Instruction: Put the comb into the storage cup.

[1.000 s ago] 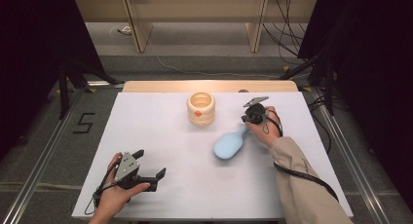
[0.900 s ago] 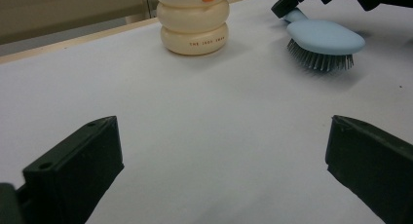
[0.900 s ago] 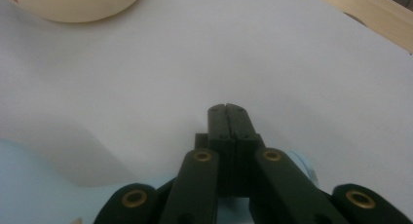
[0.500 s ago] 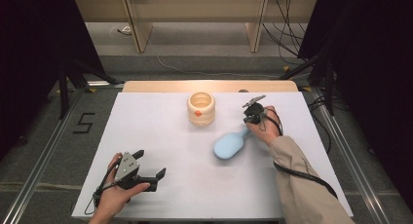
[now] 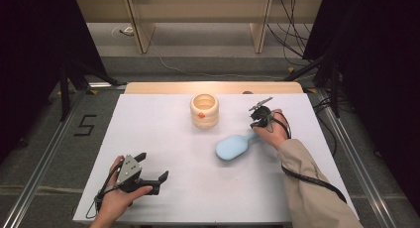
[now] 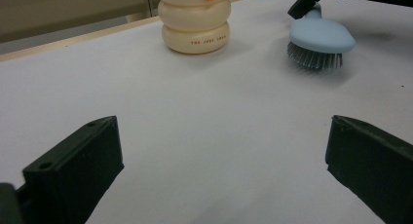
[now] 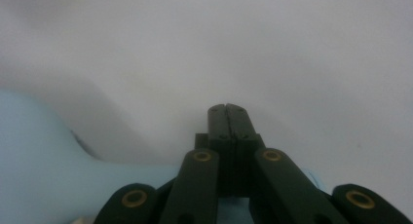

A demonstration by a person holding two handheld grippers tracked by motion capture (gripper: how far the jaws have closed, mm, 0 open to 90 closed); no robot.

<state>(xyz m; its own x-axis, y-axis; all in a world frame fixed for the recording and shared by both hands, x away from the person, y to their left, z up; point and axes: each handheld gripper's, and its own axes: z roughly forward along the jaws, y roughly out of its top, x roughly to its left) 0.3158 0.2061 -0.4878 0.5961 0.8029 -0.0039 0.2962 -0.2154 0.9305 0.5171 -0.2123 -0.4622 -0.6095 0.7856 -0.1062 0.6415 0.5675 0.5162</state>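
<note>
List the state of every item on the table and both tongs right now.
Brush: bristles down on the table, handle gripped by the right tongs.
Cream holder: upright, open top, standing apart from the brush.
Right tongs: shut on the brush handle.
Left tongs: wide open, holding nothing, low over the table.

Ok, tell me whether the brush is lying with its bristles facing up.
No: in the left gripper view the blue brush rests bristles down on the white table, its smooth back on top.
</note>
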